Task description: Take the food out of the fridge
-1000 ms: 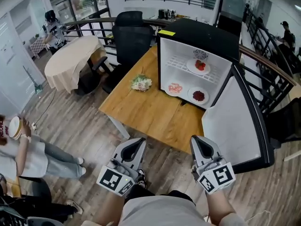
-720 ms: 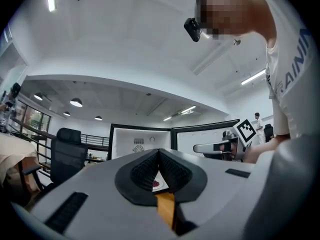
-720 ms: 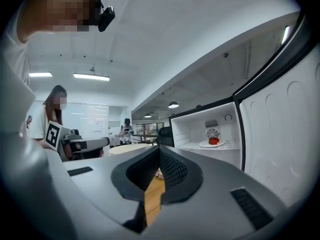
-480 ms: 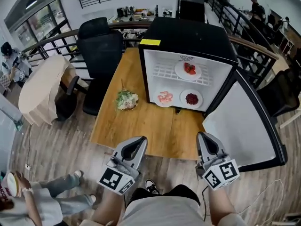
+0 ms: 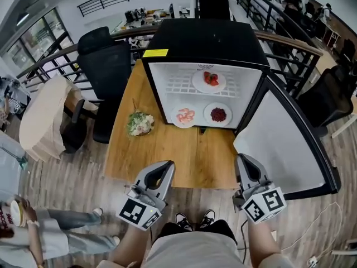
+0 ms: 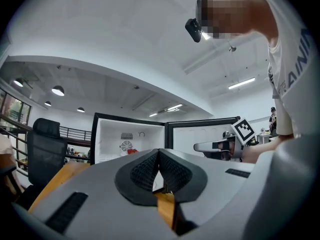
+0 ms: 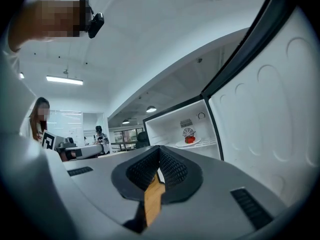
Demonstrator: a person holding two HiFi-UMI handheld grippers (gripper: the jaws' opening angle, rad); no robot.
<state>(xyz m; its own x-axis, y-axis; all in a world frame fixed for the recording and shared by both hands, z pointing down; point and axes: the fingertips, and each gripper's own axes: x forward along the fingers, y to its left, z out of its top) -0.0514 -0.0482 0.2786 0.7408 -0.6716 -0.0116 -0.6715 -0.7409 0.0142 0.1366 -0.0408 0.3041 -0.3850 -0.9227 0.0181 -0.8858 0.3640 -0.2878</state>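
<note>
Jaws, left: your left gripper has its jaws closed, pad against pad, with nothing between them.
Jaws, right: your right gripper is closed the same way and is empty too.
Gripper position: you hold both low in front of you, side by side and well apart, at the near edge of the bench.
Fridge: the black fridge stands on the far part of the bench, with its door swung wide to your right.
Food inside: a plate of red food sits on the upper shelf. A plate of pink food and a plate of dark red food sit side by side on the fridge floor.
Food outside: a salad plate rests on the bench just left of the fridge.
Reach: both grippers are well short of the fridge opening.
</note>
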